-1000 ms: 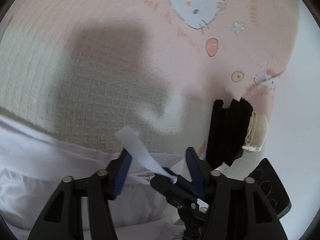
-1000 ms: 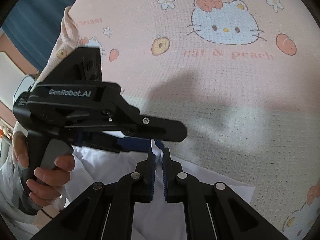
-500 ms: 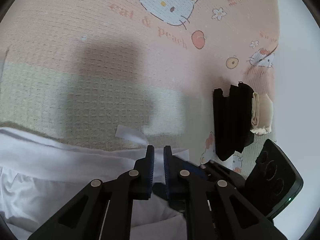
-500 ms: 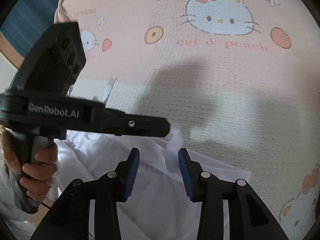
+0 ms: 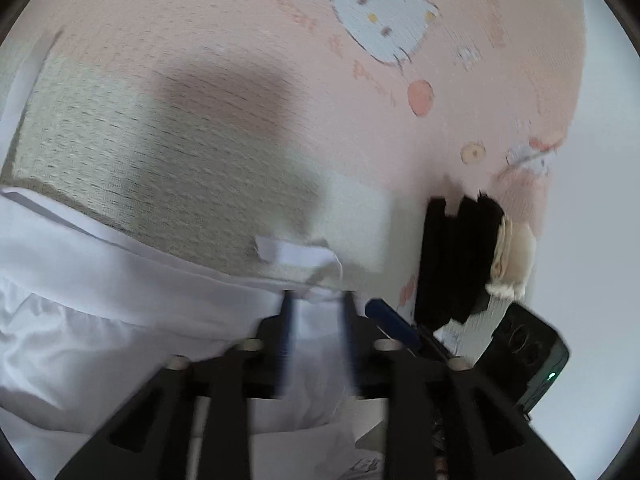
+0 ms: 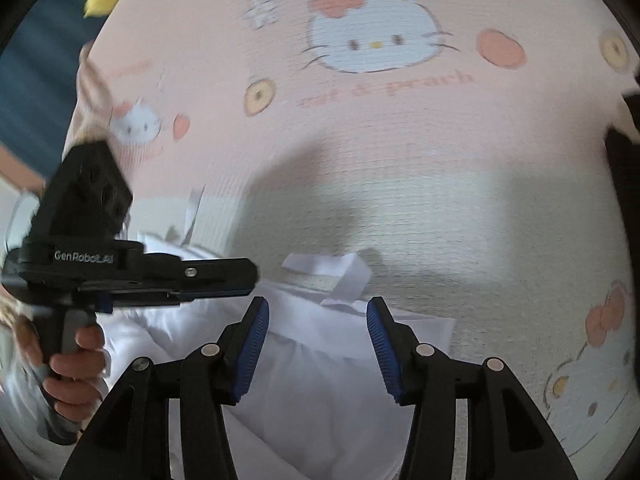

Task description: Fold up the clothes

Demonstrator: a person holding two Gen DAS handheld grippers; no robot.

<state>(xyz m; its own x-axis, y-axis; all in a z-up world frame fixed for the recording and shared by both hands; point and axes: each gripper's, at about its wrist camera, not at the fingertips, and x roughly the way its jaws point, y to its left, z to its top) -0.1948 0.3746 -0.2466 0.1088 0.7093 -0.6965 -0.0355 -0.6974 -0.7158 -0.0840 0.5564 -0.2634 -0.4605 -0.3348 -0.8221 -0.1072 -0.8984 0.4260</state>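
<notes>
Cat-print bedspread point(image 6: 400, 128) carries white garment point(image 5: 100, 300), black folded stack point(image 5: 452, 256), probably clothes.

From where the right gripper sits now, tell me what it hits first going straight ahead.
Likely the white garment lying under and between the open right gripper, then its folded tag-like strip just ahead. Beyond lies the pink cat-print blanket. The gripper's height above the cloth is unclear.

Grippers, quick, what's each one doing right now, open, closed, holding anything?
Left gripper: blurred, jaws slightly apart over the white garment; grip cannot be told.
Right gripper: open, holding nothing.
</notes>
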